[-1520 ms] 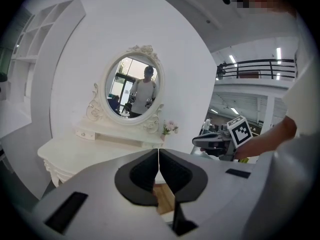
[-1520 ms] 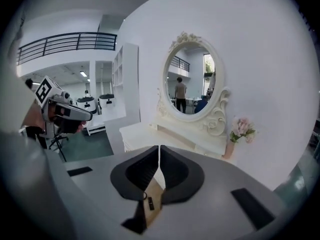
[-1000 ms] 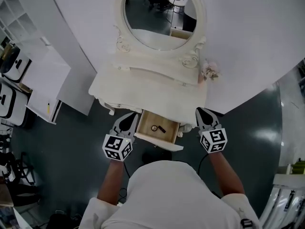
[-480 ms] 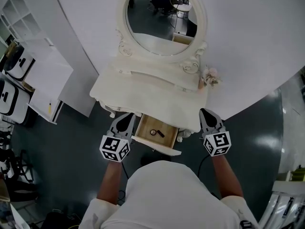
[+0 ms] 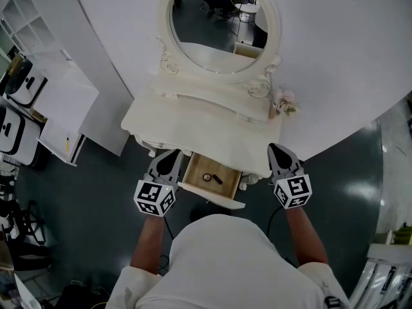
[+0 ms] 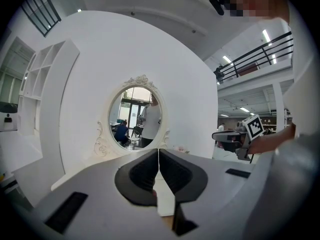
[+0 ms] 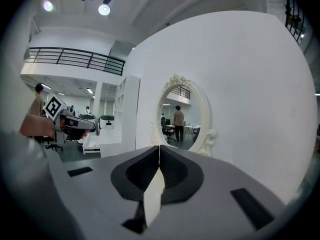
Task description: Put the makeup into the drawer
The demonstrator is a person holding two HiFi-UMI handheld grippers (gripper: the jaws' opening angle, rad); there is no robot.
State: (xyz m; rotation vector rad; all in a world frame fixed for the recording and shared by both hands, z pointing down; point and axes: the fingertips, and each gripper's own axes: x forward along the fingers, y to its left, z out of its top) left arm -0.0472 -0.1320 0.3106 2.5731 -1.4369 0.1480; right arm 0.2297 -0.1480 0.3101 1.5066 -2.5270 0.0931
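**Makeup in the open drawer, both grippers closed on nothing**

Little has moved in the last second. The right gripper [image 5: 275, 149] has edged slightly up the picture toward the front edge of the dressing table [image 5: 193, 118]. The head view has also tipped, so a bit more of the oval mirror [image 5: 215, 24] shows. The left gripper [image 5: 174, 153] and the drawer [image 5: 195, 170] lie much as they did.

The drawer stands pulled out from the middle of the table's front, toward the person. The makeup lies on its wooden bottom: a small round piece [image 5: 208, 177] with a dark stick [image 5: 219, 178] just beside it on the right, lying at a slant.

The left gripper is just beside the drawer's left wall. The right gripper is off to the right, near the table's front corner and apart from the drawer. Both point toward the table and mirror. In each gripper's own view the jaws are pressed together with nothing between them — neither one holds anything.

The tabletop carries only a small pinkish bunch of flowers [image 5: 284, 101] at its right end, by the mirror's scrolled base. A white cabinet [image 5: 64, 114] stands against the wall to the left.
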